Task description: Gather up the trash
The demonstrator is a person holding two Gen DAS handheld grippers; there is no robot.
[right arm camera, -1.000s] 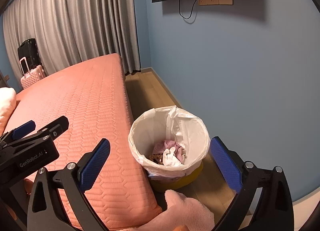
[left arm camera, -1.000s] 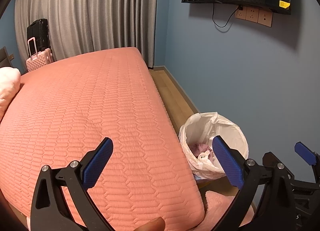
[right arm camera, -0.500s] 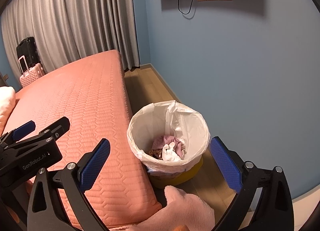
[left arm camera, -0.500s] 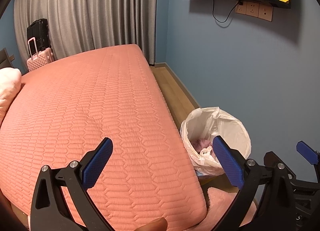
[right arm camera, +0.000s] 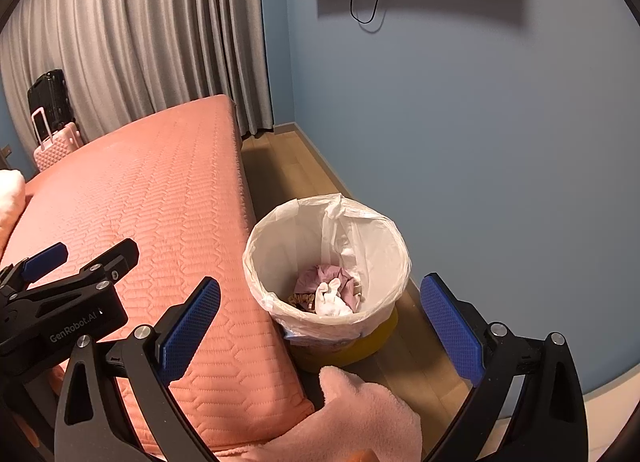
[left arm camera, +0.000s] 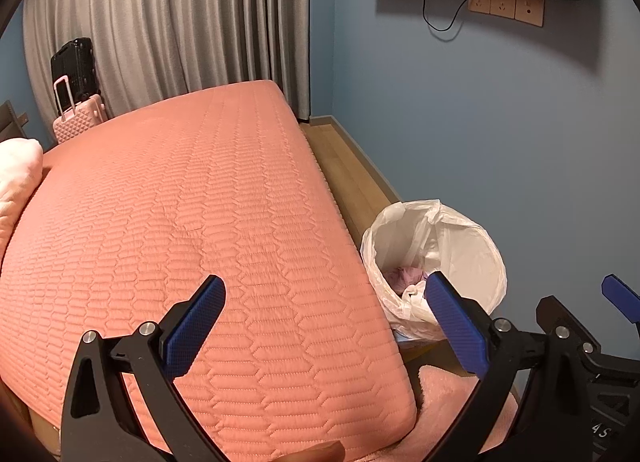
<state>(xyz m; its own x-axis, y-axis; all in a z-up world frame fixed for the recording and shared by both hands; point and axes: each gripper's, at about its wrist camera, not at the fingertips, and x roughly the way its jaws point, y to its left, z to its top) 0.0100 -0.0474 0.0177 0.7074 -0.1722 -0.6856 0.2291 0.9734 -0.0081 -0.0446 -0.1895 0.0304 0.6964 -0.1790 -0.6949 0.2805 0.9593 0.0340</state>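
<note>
Compared with one second ago, we see the trash bin (right arm camera: 326, 282) lying a little lower and more central in the right wrist view, and the far end of the bed (left arm camera: 192, 230) sits higher in the left wrist view; both grippers look as wide apart as before. Our left gripper (left arm camera: 326, 320) hangs over the near corner of the bed with its blue pads far apart and nothing between them. Our right gripper (right arm camera: 320, 320) is also spread wide and empty, with the bin showing between its fingers. The bin stands upright on the wooden floor (right arm camera: 304, 166), its mouth open to the top, just beside the bed edge and near the blue wall (right arm camera: 500, 142). Inside the white liner lie crumpled trash pieces (right arm camera: 328, 290) (pink, white and something brown). A pink fluffy cloth (right arm camera: 360, 418) lies close before the bin. The floor strip between bed and wall runs free towards the curtain (right arm camera: 160, 42).
</note>
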